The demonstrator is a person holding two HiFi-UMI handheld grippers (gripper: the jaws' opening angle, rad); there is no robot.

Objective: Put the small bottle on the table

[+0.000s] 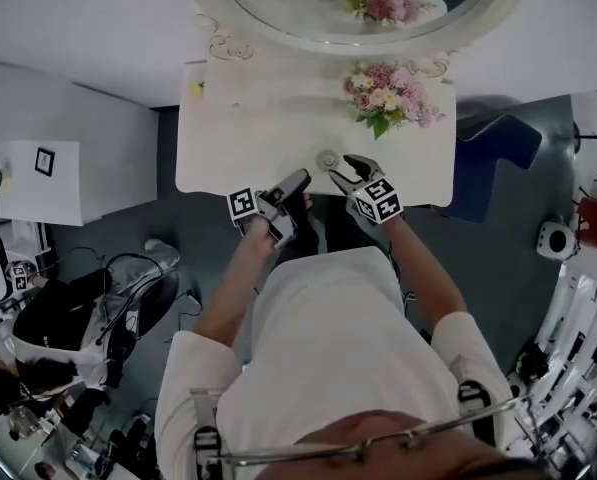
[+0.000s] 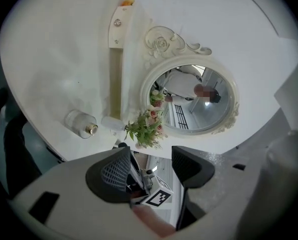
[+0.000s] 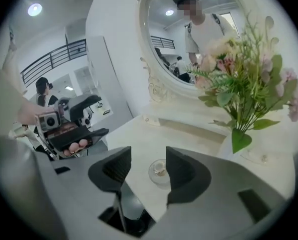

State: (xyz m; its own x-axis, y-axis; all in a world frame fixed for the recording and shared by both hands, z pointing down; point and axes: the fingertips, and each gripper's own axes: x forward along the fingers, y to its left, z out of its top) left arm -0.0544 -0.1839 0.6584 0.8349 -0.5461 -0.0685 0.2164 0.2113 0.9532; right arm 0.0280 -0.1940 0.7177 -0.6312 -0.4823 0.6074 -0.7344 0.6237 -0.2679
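1. Bottle (image 1: 327,159) stood upright on the tabletop (image 1: 258,138), close to the front edge and well short of the flowers (image 1: 388,96). I judged the task's aim met as it lay.
2. My right tongs (image 1: 341,168) hovered just beside the bottle, released. In the right gripper view the bottle (image 3: 159,171) showed in the gap between the jaws, but the pads stood clear of the glass and nothing was gripped.
3. I read that pose as the end of a set-down: jaws parted around the bottle so that it could stand on its own, near the edge where my reach was shortest.
4. My left tongs (image 1: 300,186) hung lower, over the front edge, also released and empty. Between the jaws I saw only my right tongs' marker cube beyond them, and the bottle (image 2: 81,124) lay off to one side.
5. Around it, the flowers sat toward the back right, under the oval mirror (image 1: 278,28). Otherwise the tabletop looked bare near the bottle.
6. Nothing blocked a straight pull-back. The risk I saw was a jaw clipping the bottle and tipping it over that near edge.
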